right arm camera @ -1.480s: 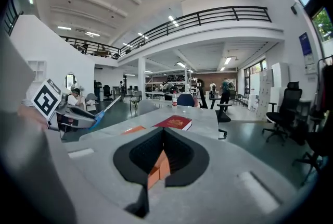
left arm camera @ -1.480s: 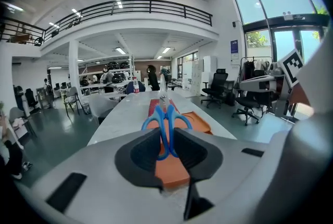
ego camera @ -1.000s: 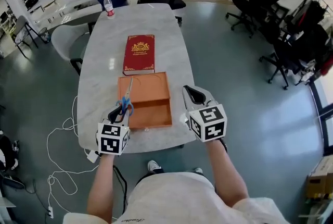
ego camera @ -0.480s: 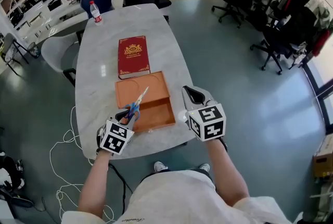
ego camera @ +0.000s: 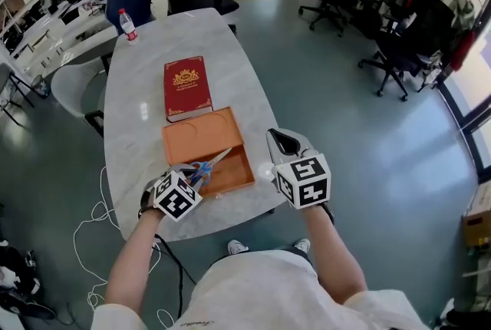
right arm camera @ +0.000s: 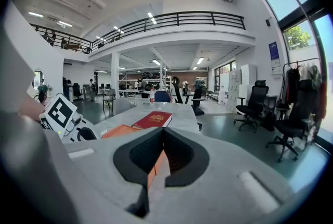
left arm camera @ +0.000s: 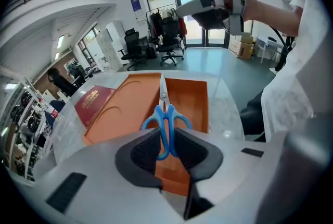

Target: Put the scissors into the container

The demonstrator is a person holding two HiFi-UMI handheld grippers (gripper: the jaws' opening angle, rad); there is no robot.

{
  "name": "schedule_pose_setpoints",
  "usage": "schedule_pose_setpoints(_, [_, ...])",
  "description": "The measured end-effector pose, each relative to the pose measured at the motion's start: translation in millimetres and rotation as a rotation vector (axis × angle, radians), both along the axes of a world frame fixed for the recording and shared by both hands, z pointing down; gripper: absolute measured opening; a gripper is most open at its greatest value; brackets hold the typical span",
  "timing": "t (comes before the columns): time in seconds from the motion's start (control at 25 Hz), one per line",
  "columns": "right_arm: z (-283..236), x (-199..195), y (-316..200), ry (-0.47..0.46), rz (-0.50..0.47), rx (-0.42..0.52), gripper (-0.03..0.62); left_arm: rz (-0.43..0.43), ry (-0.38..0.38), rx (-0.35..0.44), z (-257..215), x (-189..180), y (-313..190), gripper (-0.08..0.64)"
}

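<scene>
Blue-handled scissors (ego camera: 207, 169) (left arm camera: 165, 120) are held by their handles in my left gripper (ego camera: 189, 181) (left arm camera: 166, 144), which is shut on them. Their blades point out over the open orange container (ego camera: 192, 143) (left arm camera: 190, 94), above its deeper near half. The container lies on the marble table (ego camera: 138, 121) with its lid half hinged open on the far side. My right gripper (ego camera: 282, 141) (right arm camera: 162, 137) hovers at the container's right edge, jaws together with nothing between them. The left gripper's marker cube (right arm camera: 61, 112) shows in the right gripper view.
A red book (ego camera: 186, 87) (left arm camera: 96, 102) (right arm camera: 154, 119) lies just beyond the container. A water bottle (ego camera: 127, 24) stands at the table's far end. Cables (ego camera: 96, 244) trail on the floor at the left. Office chairs (ego camera: 391, 52) stand off to the right.
My left gripper has swung the scissors from pointing away to pointing right and has lowered them over the container's near half. The right gripper has kept its place.
</scene>
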State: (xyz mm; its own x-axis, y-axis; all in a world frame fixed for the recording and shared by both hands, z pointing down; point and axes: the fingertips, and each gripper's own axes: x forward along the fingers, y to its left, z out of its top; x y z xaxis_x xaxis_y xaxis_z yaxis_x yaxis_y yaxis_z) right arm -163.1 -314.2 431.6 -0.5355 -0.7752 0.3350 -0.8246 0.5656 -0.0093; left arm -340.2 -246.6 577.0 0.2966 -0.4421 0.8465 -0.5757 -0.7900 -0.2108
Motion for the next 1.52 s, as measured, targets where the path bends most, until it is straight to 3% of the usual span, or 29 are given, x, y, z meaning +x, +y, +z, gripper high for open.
schedule_pose_setpoints(0.2, [3, 11, 1, 0.001, 0.024, -0.006, 0.005, 0.076, -0.054, -0.084, 16, 10, 1, 0.077])
schedule_pose_setpoints(0.72, [14, 25, 3, -0.002, 0.065, -0.028, 0.005, 0.125, -0.155, -0.207, 48, 15, -7, 0.078])
schedule_pose_setpoints(1.12, [17, 38, 4, -0.007, 0.085, -0.036, 0.005, 0.113, -0.188, -0.222, 56, 17, -8, 0.08])
schedule_pose_setpoints(1.52, [16, 40, 5, -0.012, 0.074, -0.036, 0.005, 0.088, -0.168, -0.226, 52, 16, -6, 0.08])
